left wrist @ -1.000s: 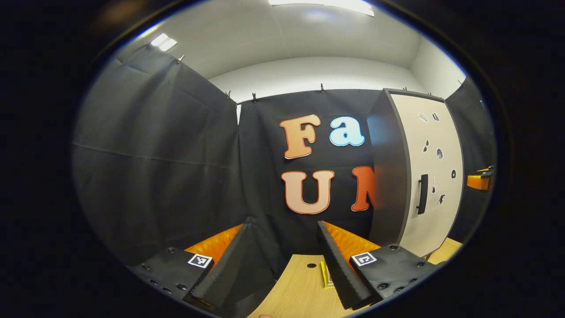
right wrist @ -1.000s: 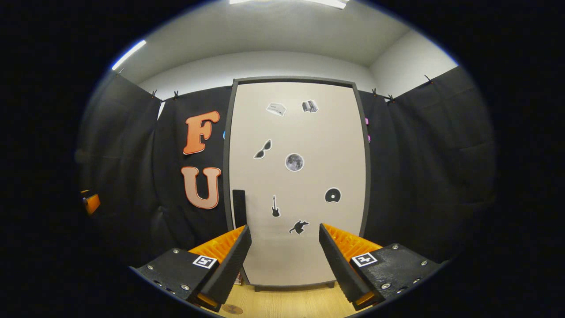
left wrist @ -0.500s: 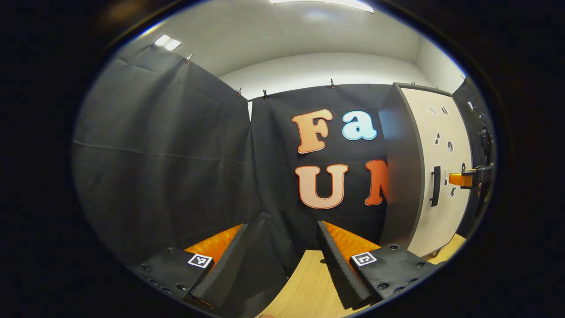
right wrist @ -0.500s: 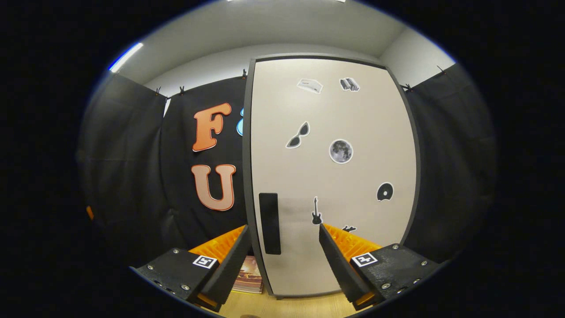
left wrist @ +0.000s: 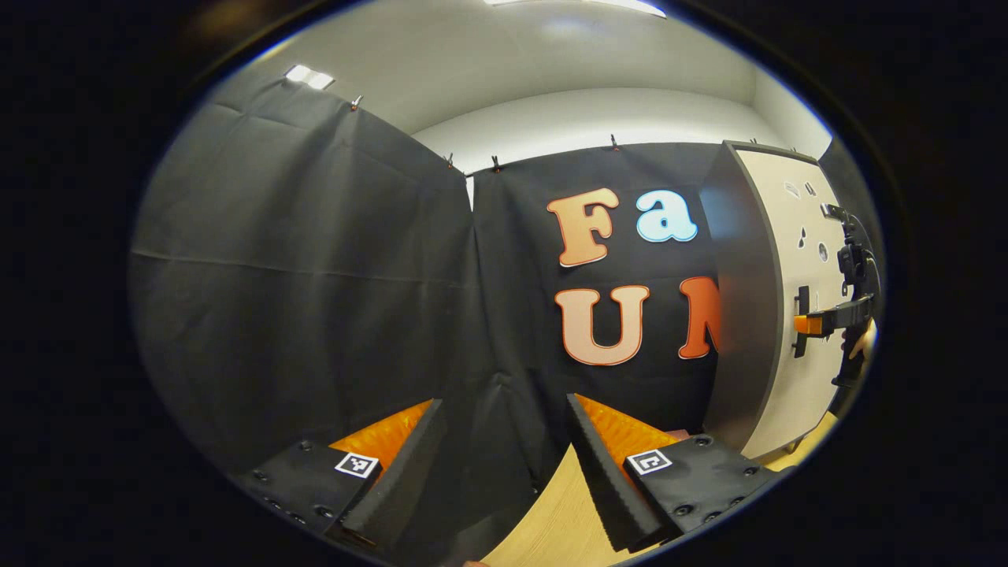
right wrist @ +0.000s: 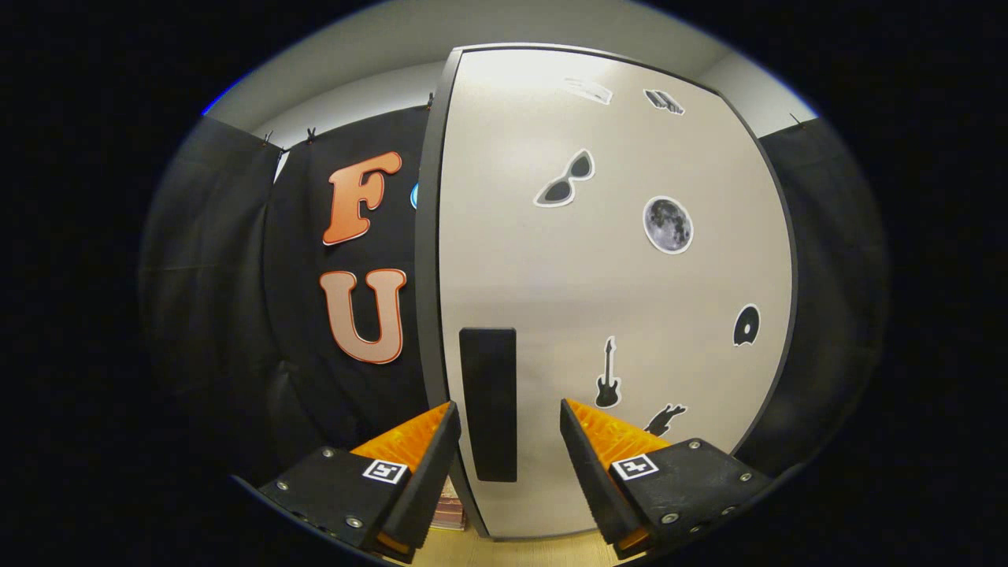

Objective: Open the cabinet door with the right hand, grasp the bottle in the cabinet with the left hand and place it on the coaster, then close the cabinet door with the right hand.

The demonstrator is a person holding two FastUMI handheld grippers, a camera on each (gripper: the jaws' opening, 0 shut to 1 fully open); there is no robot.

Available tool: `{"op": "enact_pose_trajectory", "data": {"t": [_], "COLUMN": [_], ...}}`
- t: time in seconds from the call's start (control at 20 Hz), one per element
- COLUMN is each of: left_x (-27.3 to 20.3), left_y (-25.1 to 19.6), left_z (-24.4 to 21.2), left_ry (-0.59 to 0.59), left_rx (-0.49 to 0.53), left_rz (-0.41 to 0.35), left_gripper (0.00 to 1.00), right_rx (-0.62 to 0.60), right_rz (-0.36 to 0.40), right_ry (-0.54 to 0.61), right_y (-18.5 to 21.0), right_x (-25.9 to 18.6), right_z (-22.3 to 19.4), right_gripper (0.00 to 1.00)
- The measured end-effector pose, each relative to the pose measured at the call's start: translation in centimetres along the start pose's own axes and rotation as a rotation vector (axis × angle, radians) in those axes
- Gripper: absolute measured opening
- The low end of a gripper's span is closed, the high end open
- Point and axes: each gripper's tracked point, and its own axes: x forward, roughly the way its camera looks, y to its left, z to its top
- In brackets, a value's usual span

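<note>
R gripper (right wrist: 504,472) is facing the cabinet door (right wrist: 614,299) close up, fingers spread wide w/ the dark upright handle (right wrist: 488,402) sitting in the gap between them; can't tell if either finger is touching it, nothing gripped. Door is shut, pale front w/ stickers: sunglasses (right wrist: 565,181), moon (right wrist: 668,224), guitar (right wrist: 607,374), disc (right wrist: 746,324). Handle is sitting near the door's left edge, low down. A stack of books or mags (right wrist: 450,508) is peeking out at the cabinet's lower left corner, on the wooden table (right wrist: 512,545).

L gripper (left wrist: 504,472) is hanging well left of the cabinet (left wrist: 744,299), pointing at the black cloth wall, fingers wide apart & holding nothing. Light wood tabletop is showing between & below its fingers. In the left gripper view the cabinet is standing at the far right, dark side panel toward the camera, & the other gripper is reaching in at handle height w/ a bit of a hand (left wrist: 865,342) behind it. Bottle & coaster: can't tell where from these views.
</note>
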Motion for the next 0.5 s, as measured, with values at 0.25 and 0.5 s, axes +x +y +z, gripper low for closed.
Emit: {"op": "enact_pose_trajectory", "data": {"t": [0.25, 0.5], "left_x": [0.0, -0.2], "left_y": [0.4, 0.4], "left_z": [-0.6, -1.2], "left_ry": [0.012, 0.025], "left_rx": [0.008, 0.004], "left_rz": [0.01, 0.003], "left_gripper": [0.99, 0.97], "right_rx": [-0.007, -0.004], "right_rz": [-0.013, -0.013], "right_ry": [0.015, 0.005], "right_y": [0.4, 0.8], "right_x": [1.1, 0.7], "right_z": [-0.9, -1.0], "right_gripper": [0.59, 0.33]}}
